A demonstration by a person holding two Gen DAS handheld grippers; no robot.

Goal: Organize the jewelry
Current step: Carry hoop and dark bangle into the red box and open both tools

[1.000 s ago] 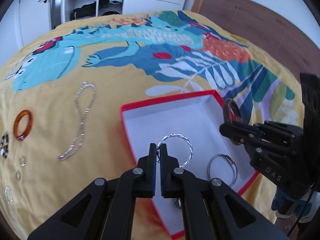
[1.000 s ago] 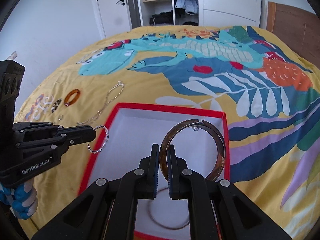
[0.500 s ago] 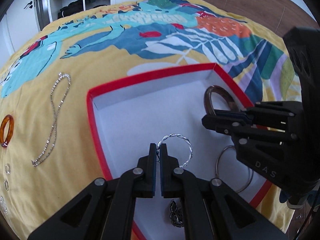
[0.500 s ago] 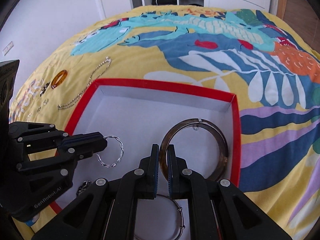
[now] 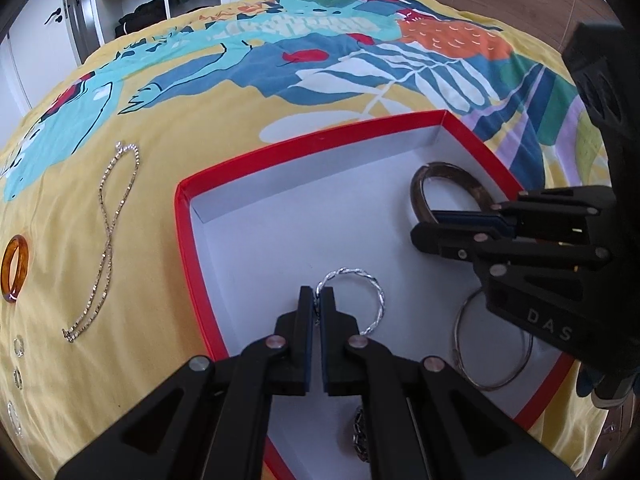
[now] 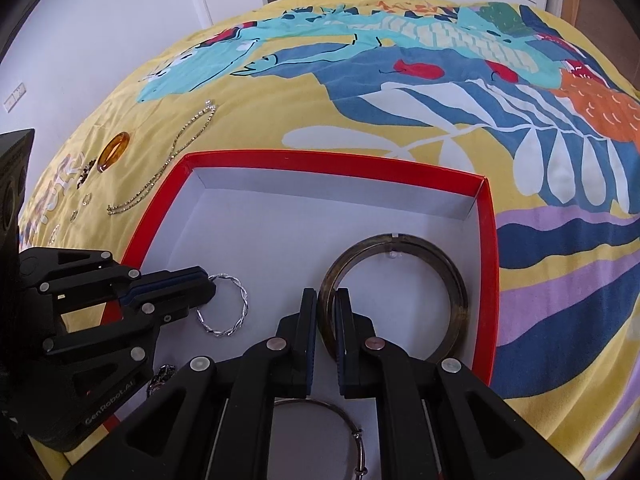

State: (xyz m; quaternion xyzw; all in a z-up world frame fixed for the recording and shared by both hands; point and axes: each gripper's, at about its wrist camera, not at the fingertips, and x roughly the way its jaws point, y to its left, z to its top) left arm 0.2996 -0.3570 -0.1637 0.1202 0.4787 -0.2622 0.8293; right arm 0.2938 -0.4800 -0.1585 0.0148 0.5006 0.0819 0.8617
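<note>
A red-rimmed white box (image 5: 192,264) (image 6: 490,280) lies on the bedspread. My left gripper (image 5: 318,300) (image 6: 210,286) is shut on a twisted silver bracelet (image 5: 374,296) (image 6: 236,312), held low inside the box. My right gripper (image 6: 327,300) (image 5: 424,228) is shut on a brown tortoiseshell bangle (image 6: 440,280) (image 5: 444,172), which rests against the box floor near the right wall. A thin silver hoop bangle (image 5: 496,376) (image 6: 344,412) and a dark chain piece (image 5: 359,436) (image 6: 160,378) lie in the box.
Left of the box on the yellow bedspread lie a long gold chain (image 5: 106,248) (image 6: 172,164), an amber ring (image 5: 14,270) (image 6: 113,150) and several small rings (image 5: 18,348). Wardrobes stand beyond the bed.
Both grippers have moved forward and down into the box with their bracelets. The brown bangle now sits lower, near the box floor.
</note>
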